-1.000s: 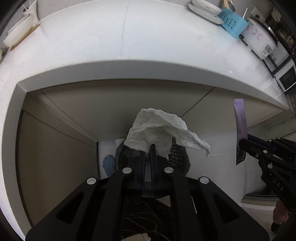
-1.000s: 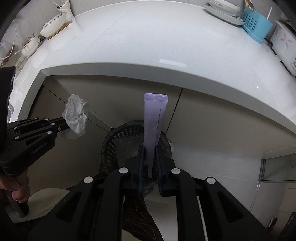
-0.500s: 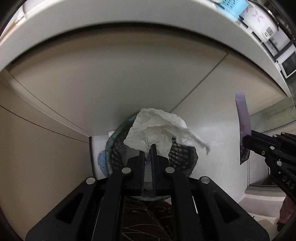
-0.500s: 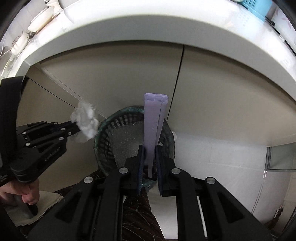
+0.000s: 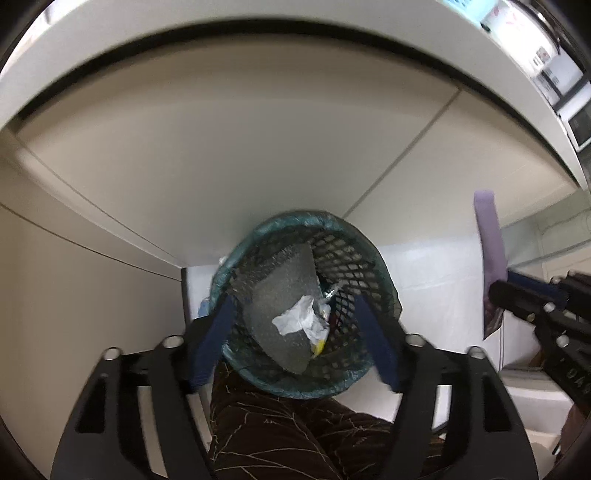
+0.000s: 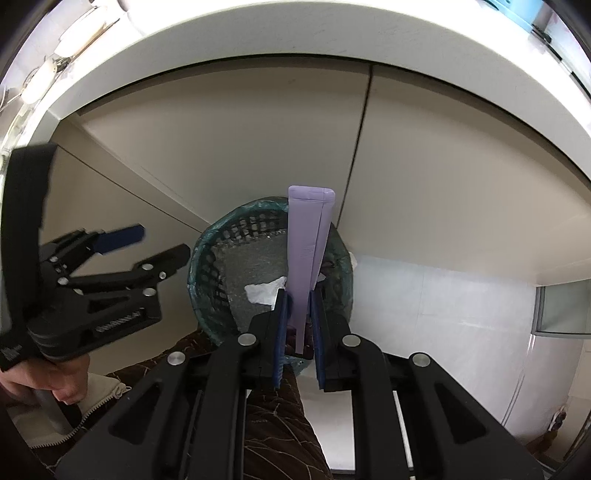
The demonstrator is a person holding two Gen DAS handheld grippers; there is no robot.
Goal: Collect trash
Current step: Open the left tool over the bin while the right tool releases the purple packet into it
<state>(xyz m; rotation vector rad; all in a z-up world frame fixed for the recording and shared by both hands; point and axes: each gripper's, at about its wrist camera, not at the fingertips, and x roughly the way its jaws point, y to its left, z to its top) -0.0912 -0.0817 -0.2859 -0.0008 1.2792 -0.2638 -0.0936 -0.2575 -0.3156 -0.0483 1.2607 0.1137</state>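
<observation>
A black mesh bin [image 5: 314, 221] with a teal liner stands on the floor against the cabinet. The crumpled white tissue [image 5: 301, 319] lies inside it on a grey foam sheet [image 5: 284, 291]. My left gripper [image 5: 293, 306] hangs just above the bin with its jaws opening and nothing pressed between the pads. From the right wrist the left gripper [image 6: 159, 243] shows spread beside the bin's rim [image 6: 207, 240]. My right gripper [image 6: 298, 295] is shut on a flat purple packet [image 6: 308, 229], held upright over the bin's right part. The tissue [image 6: 264, 291] shows below it.
A white countertop edge [image 5: 258, 22] overhangs beige cabinet doors [image 5: 221, 147] behind the bin. White floor tiles [image 6: 424, 314] spread to the right. A leg in brown patterned trousers [image 5: 295, 435] is close below the bin. A hand [image 6: 37, 384] holds the left gripper's handle.
The left gripper's jaws have spread and the tissue has dropped from them into the bin. Both grippers have sunk towards the bin. The right one still clamps the purple packet.
</observation>
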